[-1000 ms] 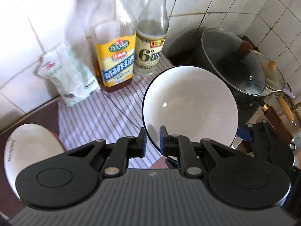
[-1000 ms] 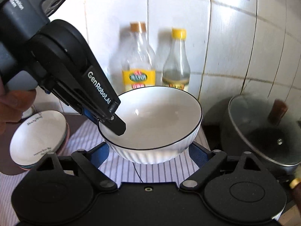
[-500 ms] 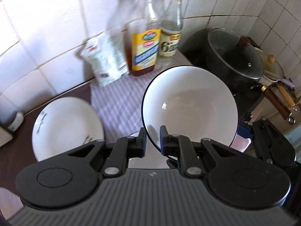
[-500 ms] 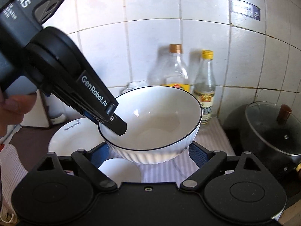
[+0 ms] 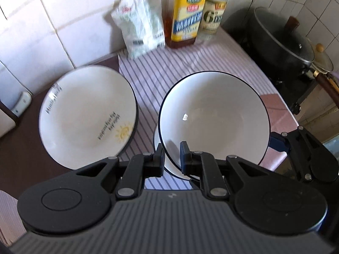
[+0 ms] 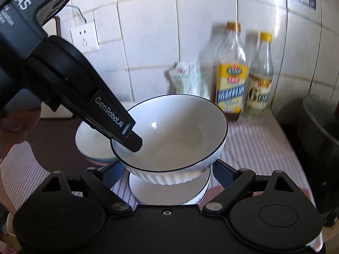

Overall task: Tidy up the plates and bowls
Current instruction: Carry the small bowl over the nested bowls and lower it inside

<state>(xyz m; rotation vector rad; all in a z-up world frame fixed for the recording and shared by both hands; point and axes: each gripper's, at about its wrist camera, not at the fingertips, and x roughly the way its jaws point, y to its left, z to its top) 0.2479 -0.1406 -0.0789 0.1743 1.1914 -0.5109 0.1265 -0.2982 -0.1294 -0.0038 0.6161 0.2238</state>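
Socket [image 6: 84, 37] only from right wrist.

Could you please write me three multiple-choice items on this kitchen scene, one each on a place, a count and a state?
1. Where do the bottles stand?
A. Against the tiled wall
B. Inside the pot
C. On the plate

2. How many bottles stand there?
A. One
B. Two
C. Four

3. How is the black-rimmed bowl held?
A. Lying loose on the cloth
B. Upside down
C. Its rim pinched by the left gripper

Answers: 1 A, tiles rise right behind them; 2 B, two caps show; 3 C, one finger sits inside the rim, one outside.
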